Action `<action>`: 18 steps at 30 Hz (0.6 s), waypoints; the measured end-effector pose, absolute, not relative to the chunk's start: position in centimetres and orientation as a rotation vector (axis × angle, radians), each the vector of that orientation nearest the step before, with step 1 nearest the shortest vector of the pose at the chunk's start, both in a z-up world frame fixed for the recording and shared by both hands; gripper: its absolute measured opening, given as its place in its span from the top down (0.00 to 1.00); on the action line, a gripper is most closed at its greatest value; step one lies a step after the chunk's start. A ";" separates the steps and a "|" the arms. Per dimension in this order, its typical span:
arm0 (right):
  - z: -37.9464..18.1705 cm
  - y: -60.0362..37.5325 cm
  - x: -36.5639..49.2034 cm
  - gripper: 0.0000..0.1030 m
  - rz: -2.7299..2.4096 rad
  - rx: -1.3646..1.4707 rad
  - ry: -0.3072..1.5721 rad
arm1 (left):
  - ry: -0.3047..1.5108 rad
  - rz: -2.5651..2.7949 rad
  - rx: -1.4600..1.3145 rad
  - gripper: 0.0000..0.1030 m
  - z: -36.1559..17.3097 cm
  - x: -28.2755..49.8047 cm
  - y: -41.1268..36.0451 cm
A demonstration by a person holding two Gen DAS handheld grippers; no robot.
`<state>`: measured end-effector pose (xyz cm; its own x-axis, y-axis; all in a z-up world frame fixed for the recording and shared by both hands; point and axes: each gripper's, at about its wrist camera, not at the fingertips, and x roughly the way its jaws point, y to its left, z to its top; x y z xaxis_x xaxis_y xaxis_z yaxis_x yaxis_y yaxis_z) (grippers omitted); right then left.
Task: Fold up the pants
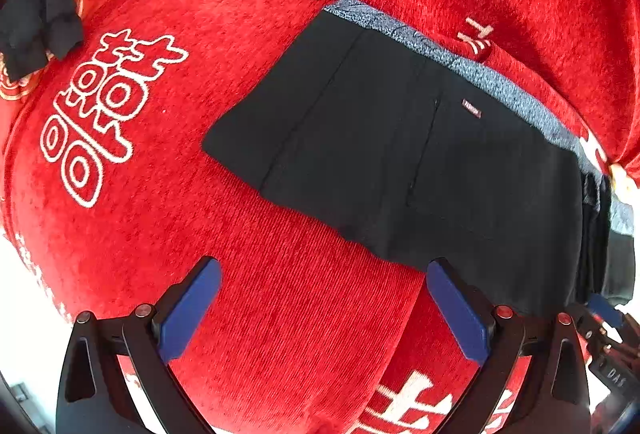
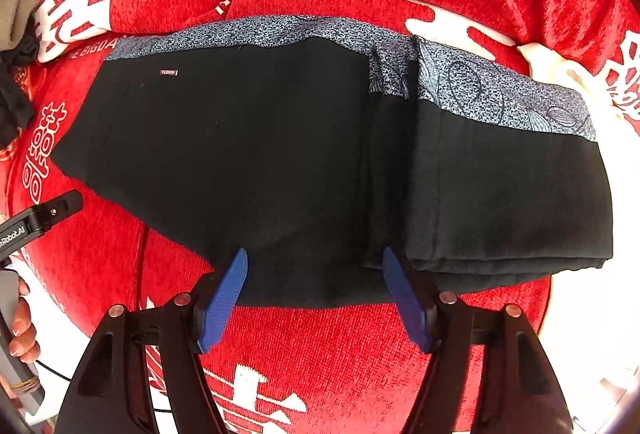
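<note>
Pants (image 2: 256, 153) black, grey-patterned band, folded end at right (right wrist view only); left gripper (image 1: 324, 310) and right gripper (image 2: 316, 298) spread, holding nothing.

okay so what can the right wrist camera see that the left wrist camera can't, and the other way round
Only the right wrist view shows the folded-over end of the pants stacked in layers, the leaf pattern on the blue-grey band, and the person's hand holding the left gripper's handle.

Only the left wrist view shows the large white double-happiness emblem in full and more of the dark cloth at the far left.

Both show the black pants lying flat on the red blanket, their small label, and each view's own gripper open: left gripper, right gripper.
</note>
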<state>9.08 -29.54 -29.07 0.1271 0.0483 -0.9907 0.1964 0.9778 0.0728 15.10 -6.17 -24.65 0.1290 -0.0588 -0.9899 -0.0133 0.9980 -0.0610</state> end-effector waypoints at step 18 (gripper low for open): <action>-29.1 -30.0 8.8 0.25 -0.083 0.245 1.426 | 1.335 -0.223 -0.592 0.00 -27.8 17.4 -2.4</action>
